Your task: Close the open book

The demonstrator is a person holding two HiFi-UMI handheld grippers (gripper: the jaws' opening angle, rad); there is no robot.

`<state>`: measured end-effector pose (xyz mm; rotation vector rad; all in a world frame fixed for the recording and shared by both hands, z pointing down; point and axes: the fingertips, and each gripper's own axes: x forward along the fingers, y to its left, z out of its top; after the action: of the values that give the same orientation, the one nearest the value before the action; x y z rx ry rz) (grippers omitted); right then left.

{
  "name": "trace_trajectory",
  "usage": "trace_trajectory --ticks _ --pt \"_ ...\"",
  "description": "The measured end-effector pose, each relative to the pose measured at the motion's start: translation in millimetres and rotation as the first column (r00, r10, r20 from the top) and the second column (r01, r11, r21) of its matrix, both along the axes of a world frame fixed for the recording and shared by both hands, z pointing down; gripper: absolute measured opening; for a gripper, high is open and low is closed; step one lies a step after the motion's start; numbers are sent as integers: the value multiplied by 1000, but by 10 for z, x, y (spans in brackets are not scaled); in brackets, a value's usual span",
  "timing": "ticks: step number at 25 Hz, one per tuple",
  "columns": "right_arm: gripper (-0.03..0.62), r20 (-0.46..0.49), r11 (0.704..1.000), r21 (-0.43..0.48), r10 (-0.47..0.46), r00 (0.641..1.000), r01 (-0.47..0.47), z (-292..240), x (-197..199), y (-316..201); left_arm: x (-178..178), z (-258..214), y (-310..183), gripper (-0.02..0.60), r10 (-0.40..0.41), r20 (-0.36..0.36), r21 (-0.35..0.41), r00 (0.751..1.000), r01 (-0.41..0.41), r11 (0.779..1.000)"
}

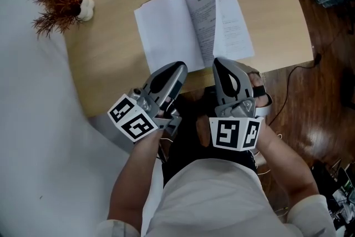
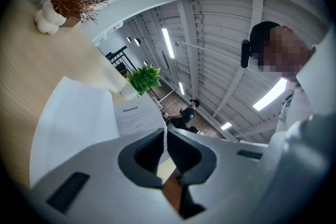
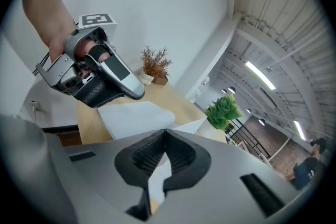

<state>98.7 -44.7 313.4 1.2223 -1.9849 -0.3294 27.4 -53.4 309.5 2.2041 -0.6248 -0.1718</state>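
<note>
Wooden surface (image 1: 105, 72) has the open book (image 1: 166, 28) lying just ahead, spine running away from me; left hand-held gripper (image 1: 181, 67) and right hand-held gripper (image 1: 219, 63) both pinched together, empty, flanking its near edge.

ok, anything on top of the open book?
Nothing lies on the open book; one printed leaf stands up at its spine. The shut left gripper and right gripper cover part of its near edge, so contact there can't be judged.
</note>
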Motion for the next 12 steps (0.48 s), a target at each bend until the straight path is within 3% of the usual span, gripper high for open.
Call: trace_trajectory --ticks 12 --pt "3 77 988 -89 135 988 -128 191 519 -82 263 22 27 -2 27 15 -13 1000 -27 1000"
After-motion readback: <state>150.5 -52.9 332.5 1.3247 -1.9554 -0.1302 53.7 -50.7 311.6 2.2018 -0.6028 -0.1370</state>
